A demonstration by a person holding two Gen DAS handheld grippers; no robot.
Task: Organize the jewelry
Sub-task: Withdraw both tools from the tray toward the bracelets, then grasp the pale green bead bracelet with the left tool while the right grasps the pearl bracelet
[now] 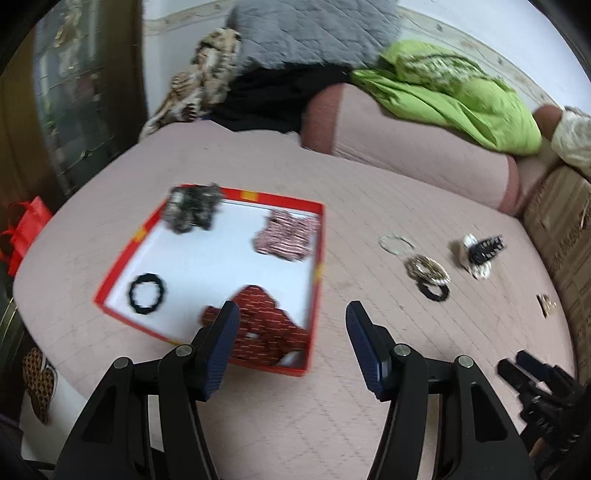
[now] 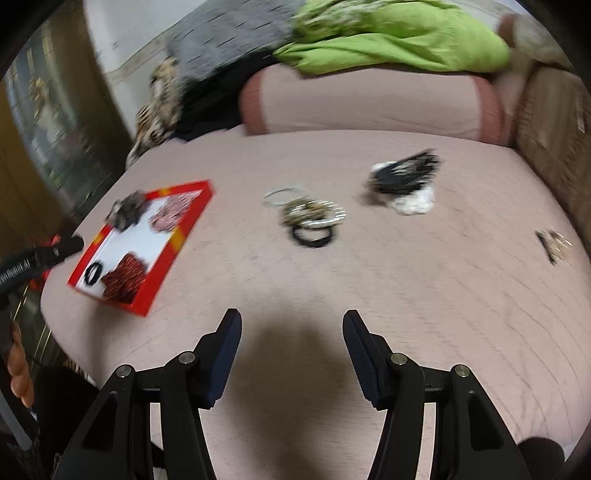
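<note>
A red box (image 1: 140,232) with a white floor lies on the pink bed; it also shows in the right wrist view (image 2: 177,236). In it lie a grey scrunchie (image 1: 194,210), a pink striped scrunchie (image 1: 286,234), a dark red scrunchie (image 1: 266,325) and a black hair tie (image 1: 147,293). My left gripper (image 1: 291,314) is open and empty, over the box's near right corner. On the bed lie bangles (image 2: 314,214), a black hair tie (image 2: 314,236), a black claw clip (image 2: 406,173) on white fabric, and a small gold clip (image 2: 554,243). My right gripper (image 2: 291,323) is open and empty, short of the bangles.
A pink bolster (image 2: 369,103) lies at the back with a green blanket (image 2: 399,37), a grey quilt (image 1: 310,29) and patterned cloth (image 1: 203,74) behind it. A red bag (image 1: 26,229) hangs at the bed's left edge. The right gripper's body (image 1: 539,387) shows in the left wrist view.
</note>
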